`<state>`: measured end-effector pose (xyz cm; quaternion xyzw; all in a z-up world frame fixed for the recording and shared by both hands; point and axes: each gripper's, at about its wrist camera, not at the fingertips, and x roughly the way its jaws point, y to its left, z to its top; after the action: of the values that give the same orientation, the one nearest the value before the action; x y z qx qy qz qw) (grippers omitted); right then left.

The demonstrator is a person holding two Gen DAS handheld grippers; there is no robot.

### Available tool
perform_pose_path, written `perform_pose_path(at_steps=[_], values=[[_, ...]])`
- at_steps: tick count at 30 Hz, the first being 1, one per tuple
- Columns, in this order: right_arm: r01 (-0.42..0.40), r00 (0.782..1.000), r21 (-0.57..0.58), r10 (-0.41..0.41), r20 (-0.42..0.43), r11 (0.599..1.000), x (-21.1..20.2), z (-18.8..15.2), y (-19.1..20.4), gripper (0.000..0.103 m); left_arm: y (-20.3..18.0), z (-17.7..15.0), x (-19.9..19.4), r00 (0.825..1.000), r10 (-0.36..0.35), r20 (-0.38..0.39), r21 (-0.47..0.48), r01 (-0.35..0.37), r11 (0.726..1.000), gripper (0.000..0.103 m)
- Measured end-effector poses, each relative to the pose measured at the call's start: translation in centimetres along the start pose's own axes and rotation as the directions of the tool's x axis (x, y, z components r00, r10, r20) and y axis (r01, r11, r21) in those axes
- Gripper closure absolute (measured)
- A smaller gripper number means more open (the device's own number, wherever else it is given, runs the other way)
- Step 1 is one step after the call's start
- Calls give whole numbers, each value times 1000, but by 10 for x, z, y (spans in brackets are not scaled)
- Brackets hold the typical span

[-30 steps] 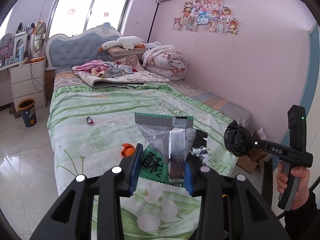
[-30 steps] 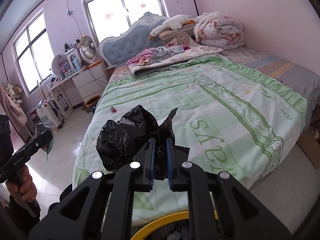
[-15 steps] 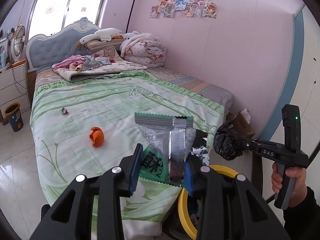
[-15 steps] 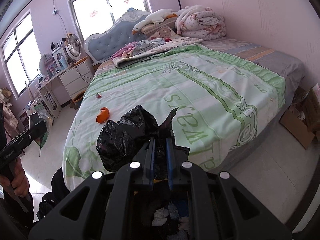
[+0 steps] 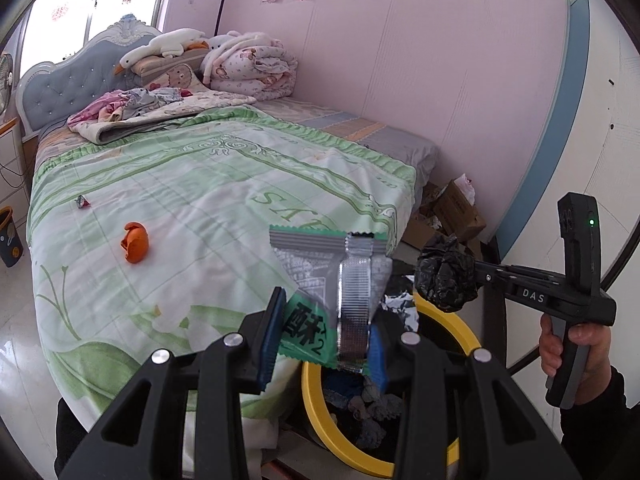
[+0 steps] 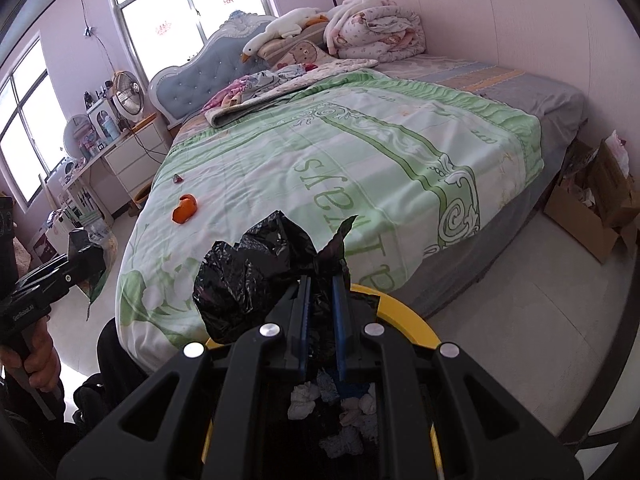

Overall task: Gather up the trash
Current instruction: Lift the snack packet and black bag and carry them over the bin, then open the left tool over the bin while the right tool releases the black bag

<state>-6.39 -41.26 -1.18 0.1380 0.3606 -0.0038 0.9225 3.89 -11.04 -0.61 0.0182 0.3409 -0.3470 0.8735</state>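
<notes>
My left gripper [image 5: 324,328] is shut on a green and silver snack wrapper [image 5: 320,280], held above the near edge of a yellow-rimmed trash bin [image 5: 320,404]. My right gripper [image 6: 320,300] is shut on a crumpled black plastic bag [image 6: 256,276], held over the same bin [image 6: 404,312]; the bag also shows in the left wrist view [image 5: 446,276]. The bin holds crumpled tissues and scraps. An orange peel [image 5: 135,242] and a small candy wrapper [image 5: 82,202] lie on the green bedspread [image 5: 200,184].
The bin stands at the foot corner of the bed. Cardboard boxes [image 6: 592,208] sit on the floor by the pink wall. Folded quilts and pillows [image 5: 248,66] lie at the headboard. A small waste bucket [image 5: 8,236] and white drawers stand beside the bed's far side.
Both grippers have moved with their loads from over the bed to above the yellow bin, which has come into view beneath them. Both stay shut.
</notes>
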Motion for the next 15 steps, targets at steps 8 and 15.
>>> perform_pose_path(at_steps=[8,15], values=[[2,1000,6,-2,-27,1000,1,-13,-17,93,-24,-8,26,997,-10,-80,48,14,999,69],[-15,999,-1,15,-34,1000,0,-17,-20,92,-31,-10,37,992,-30,-119,50,37,998,69]])
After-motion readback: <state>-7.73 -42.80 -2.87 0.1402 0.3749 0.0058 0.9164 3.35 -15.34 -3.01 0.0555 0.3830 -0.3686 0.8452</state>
